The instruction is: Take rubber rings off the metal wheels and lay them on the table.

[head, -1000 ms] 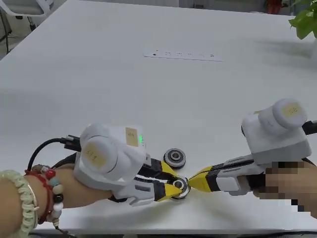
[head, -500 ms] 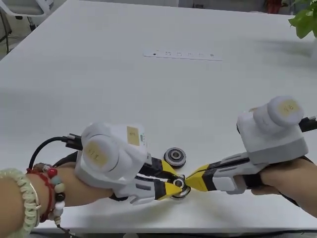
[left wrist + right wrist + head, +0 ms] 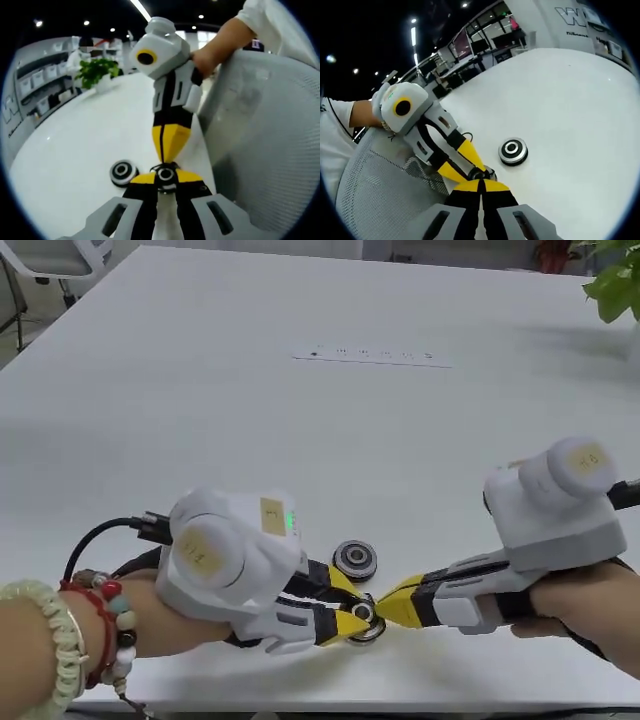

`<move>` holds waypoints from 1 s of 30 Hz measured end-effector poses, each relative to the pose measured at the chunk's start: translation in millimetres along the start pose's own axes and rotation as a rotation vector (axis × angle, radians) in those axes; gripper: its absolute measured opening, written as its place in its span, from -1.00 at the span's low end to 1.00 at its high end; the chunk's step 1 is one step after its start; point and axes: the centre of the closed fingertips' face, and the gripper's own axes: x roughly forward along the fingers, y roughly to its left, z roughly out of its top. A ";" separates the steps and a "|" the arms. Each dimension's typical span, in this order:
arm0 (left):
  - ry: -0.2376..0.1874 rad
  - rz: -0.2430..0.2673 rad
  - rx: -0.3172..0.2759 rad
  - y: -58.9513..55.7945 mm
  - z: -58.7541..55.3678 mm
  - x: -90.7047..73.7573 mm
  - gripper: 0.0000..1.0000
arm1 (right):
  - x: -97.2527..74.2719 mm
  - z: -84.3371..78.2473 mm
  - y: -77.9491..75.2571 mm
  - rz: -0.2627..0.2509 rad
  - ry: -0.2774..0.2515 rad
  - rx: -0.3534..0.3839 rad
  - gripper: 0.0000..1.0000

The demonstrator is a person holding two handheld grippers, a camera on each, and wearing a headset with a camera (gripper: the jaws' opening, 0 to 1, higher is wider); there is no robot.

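The work is on a wide white table (image 3: 300, 440) in a bright office room. Close to its front edge is a small round metal wheel (image 3: 363, 615), silver with a dark centre; a black rubber ring (image 3: 370, 631) sits around its rim. I cannot tell if the wheel rests on the surface or is lifted a little.

The left gripper (image 3: 352, 618) is clenched on this wheel, one yellow tip on each side, as the left gripper view shows (image 3: 165, 176). The right gripper (image 3: 385, 608) meets it from the opposite side; its jaws are pressed together and the tips touch the rim. Whether a piece of the ring is pinched between them is hidden.

A second wheel (image 3: 354, 559) of the same kind lies flat just behind, apart from both grippers, with its ring on. Far back are a flat white power strip (image 3: 372, 356) and a green leafy plant (image 3: 612, 280).

I think the risks are these: the thin tips may slip off the ring if they hold too little rubber; a strong pull may drag the wheel out of the left gripper's hold; the edge of the table is near, so a loose wheel could roll off.
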 end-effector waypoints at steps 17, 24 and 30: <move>0.001 0.003 0.000 -0.1 0.5 -0.2 -0.73 | -3.3 11.3 6.1 0.067 -0.080 0.118 -1.00; -0.002 0.005 -0.006 -0.1 0.3 -0.3 -0.73 | -0.5 0.4 -0.5 0.016 -0.028 0.078 -1.00; -0.004 0.005 -0.018 0.0 0.2 -0.5 -0.73 | -0.3 -4.3 -4.6 -0.003 -0.005 0.056 -1.00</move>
